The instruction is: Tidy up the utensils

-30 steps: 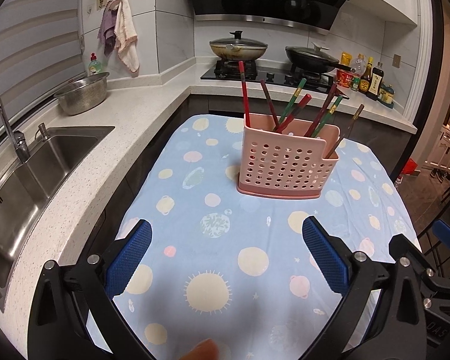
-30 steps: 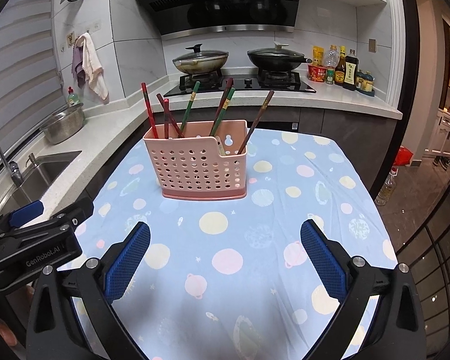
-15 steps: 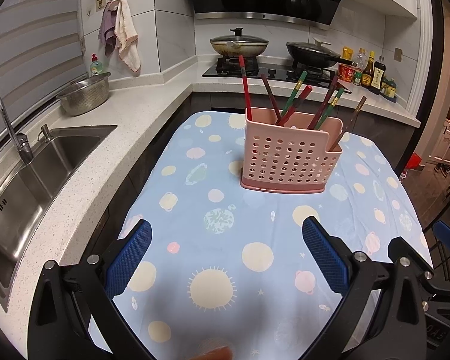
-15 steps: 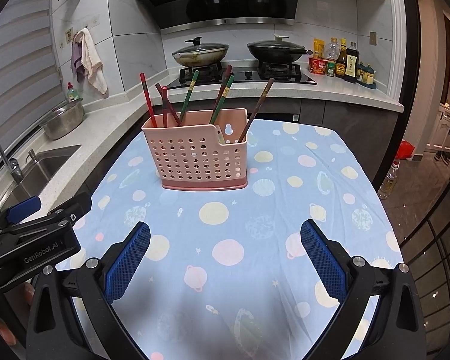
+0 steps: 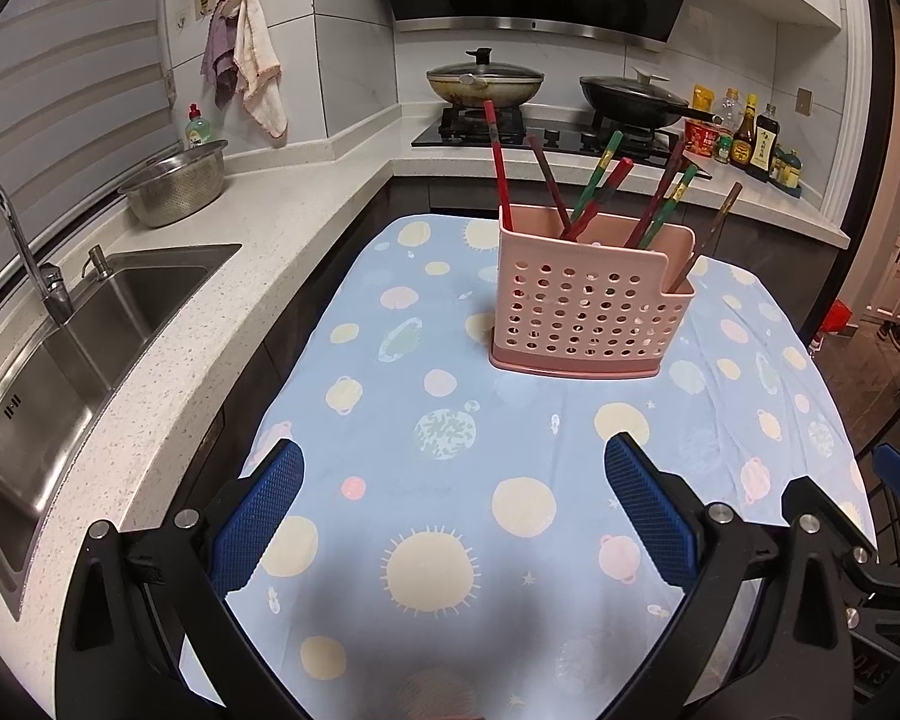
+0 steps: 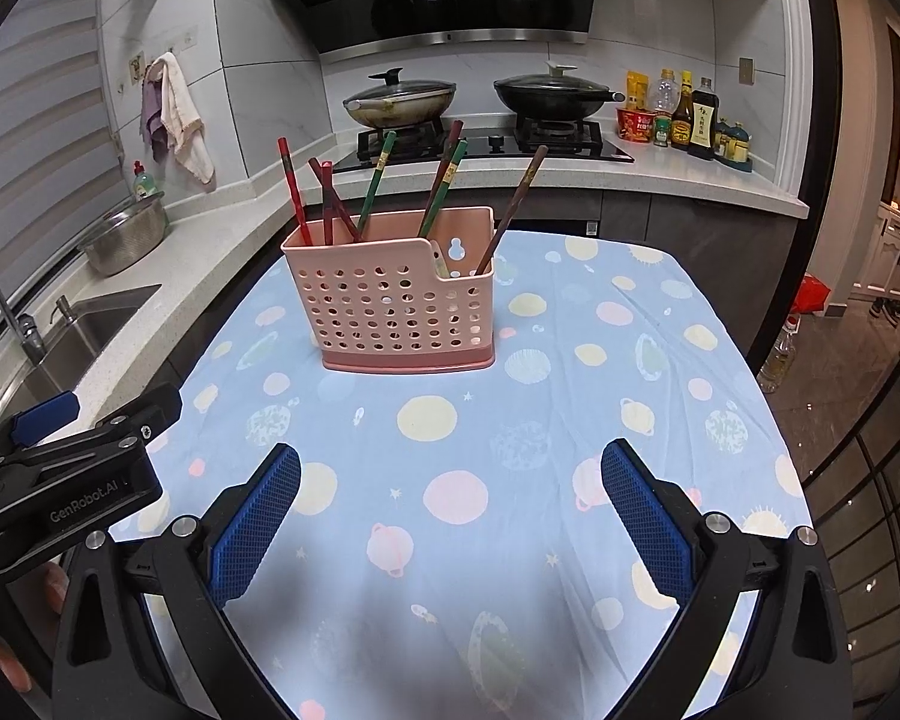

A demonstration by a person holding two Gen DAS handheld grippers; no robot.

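A pink perforated utensil holder (image 5: 588,306) (image 6: 393,300) stands upright on the table's blue planet-print cloth (image 5: 450,480) (image 6: 450,480). Several red, green and brown chopsticks (image 5: 594,192) (image 6: 378,180) lean in its compartments; one brown chopstick (image 6: 513,210) sits alone in the low right section. My left gripper (image 5: 453,468) is open over the cloth, well short of the holder, with nothing between its blue pads. My right gripper (image 6: 450,468) is likewise open and empty. The left gripper's black body (image 6: 66,468) shows at the right wrist view's left edge.
A white counter with a steel sink (image 5: 78,330), tap and metal colander (image 5: 177,183) runs along the left. At the back, two lidded woks (image 5: 486,81) sit on a hob, sauce bottles (image 6: 690,114) beside them. The table's right edge drops to a dark floor.
Both grippers have drawn back and risen slightly, so the holder looks a little smaller and farther. Neither has closed or taken hold of anything.
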